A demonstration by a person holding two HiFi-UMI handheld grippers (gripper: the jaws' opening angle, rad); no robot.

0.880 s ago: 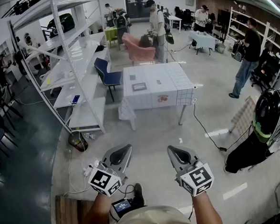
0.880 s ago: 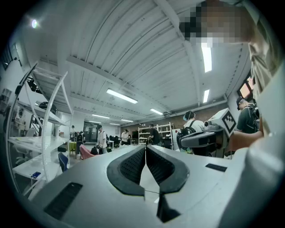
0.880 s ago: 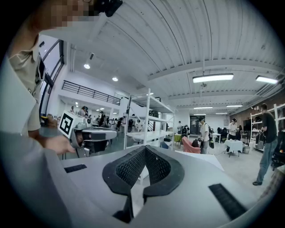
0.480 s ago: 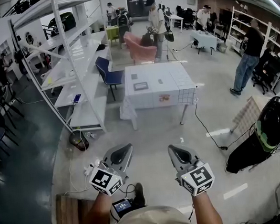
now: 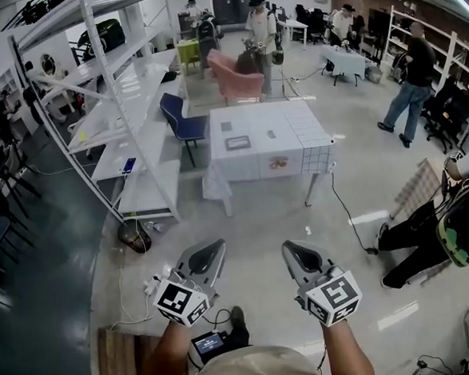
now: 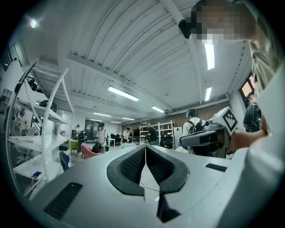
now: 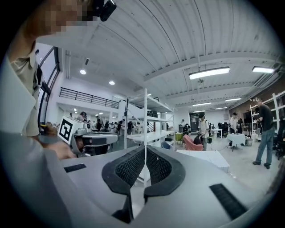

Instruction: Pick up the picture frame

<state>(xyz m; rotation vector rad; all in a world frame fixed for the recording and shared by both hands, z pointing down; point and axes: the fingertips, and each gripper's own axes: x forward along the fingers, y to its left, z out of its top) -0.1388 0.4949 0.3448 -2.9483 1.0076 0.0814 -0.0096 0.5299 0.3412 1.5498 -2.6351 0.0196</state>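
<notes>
Nearest to us, our forearms reach out over a small screen device [image 5: 207, 345] lying on the floor [image 5: 257, 221] by our feet, with a wooden pallet [image 5: 117, 361] just to its left. Each hand carries a gripper held level, side by side and apart from one another. The left gripper [image 5: 212, 251] is clenched on nothing: in its own view the black ribbed pads [image 6: 132, 165] meet along one thin seam and only the room shows beyond them. The right gripper [image 5: 294, 251] is the same, its jaws pressed together and empty. Both hang over bare floor, well short of any furniture. A black cable [image 5: 347, 213] snakes across the concrete ahead to the right. Further on stands the white table [image 5: 296, 150], and the picture frame [image 5: 237, 143] lies flat on its top, towards the left half, dark-edged, untouched and well apart from both grippers. Two smaller flat items sit on the tabletop near it, too small for us to tell what they are. A blue chair [image 5: 184, 124] stands just left of the table, beside a tall white shelving rack [image 5: 124, 102] that runs along the left side. Behind the table we see a pink armchair [image 5: 235, 77], and several people stand about the far end of the room among more tables and shelves.
</notes>
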